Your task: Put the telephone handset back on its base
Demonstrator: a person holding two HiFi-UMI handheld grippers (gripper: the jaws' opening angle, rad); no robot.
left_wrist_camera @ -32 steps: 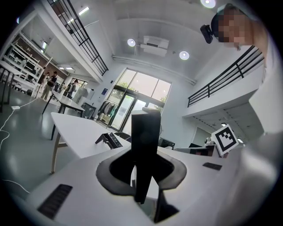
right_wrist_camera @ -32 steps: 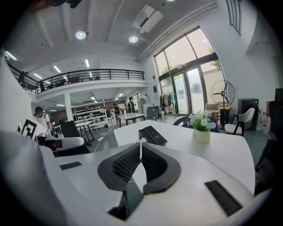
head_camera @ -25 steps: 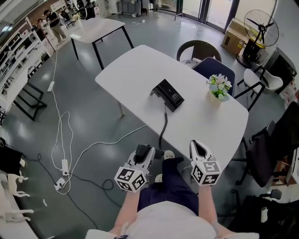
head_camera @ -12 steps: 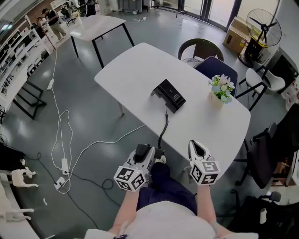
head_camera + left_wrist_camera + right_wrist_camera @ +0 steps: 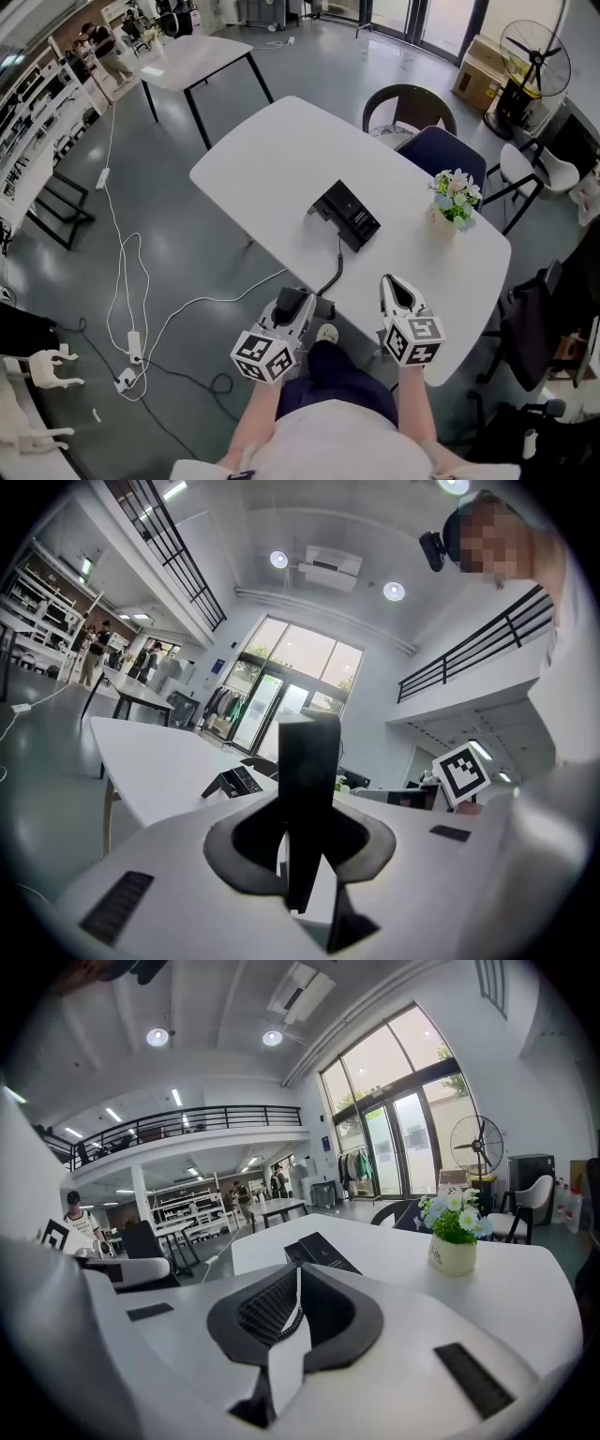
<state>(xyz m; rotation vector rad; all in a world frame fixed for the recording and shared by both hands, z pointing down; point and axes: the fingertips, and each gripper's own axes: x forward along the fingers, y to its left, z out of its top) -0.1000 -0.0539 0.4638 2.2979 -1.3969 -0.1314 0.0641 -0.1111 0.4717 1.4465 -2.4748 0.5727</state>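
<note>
The worktop (image 5: 272, 150) is a smooth white slab with rounded corners on thin legs. One telephone base (image 5: 347, 214), a flat black wedge with a matt finish, sits near the worktop's middle. One black coiled cord (image 5: 335, 267) runs from the base's near end to the worktop's near edge. At the far right stands one small cream pot of white and pale blue flowers (image 5: 454, 202).

The left claw (image 5: 292, 314) is clamped on the one telephone handset (image 5: 309, 780). Its jaws stand a little apart, with the handset filling the gap. In the left gripper view the handset is a flat-sided, straight-edged black bar that stands upright out of the claw's dark hollow. The handset is off its base and well apart from it, held just off the worktop's near edge above the person's lap.

The right claw (image 5: 392, 284) has its jaws together, tapering to a point with nothing between them. One of its dark pads is ribbed. It hovers over the worktop's near edge, to the right of the left claw.

There are two claws, each a smooth white shell carrying one cube with black-and-white square markers.
</note>
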